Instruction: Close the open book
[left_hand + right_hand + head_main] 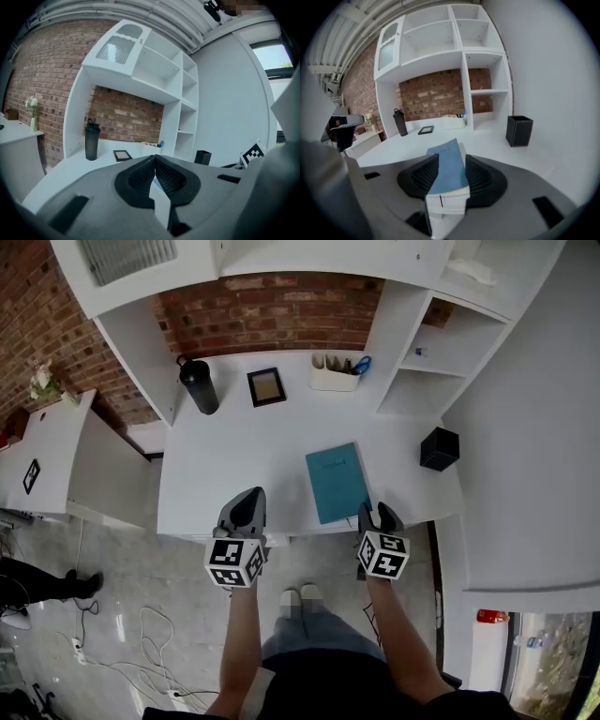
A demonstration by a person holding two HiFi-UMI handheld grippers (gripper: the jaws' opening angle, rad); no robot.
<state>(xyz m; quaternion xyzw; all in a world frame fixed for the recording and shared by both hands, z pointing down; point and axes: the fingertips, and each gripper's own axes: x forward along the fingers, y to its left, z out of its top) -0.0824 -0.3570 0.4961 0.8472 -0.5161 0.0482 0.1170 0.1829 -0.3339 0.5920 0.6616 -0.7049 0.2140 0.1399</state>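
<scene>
A closed book with a blue cover (337, 482) lies flat on the white desk (234, 460), close to its front edge. My right gripper (375, 512) hovers at the book's near right corner with its jaws standing apart. In the right gripper view the book (446, 176) shows through the gap of the right gripper (451, 157); I see no squeeze on it. My left gripper (248, 495) is at the desk's front edge, left of the book and apart from it. In its own view the left gripper (154, 159) has its pads pressed together with nothing between them.
At the back of the desk stand a black bottle (199, 385), a small picture frame (266, 387) and a white pen holder (335, 374). A black box (439, 448) sits at the right. White shelves rise around the desk. A white side table (56, 456) stands to the left; cables lie on the floor.
</scene>
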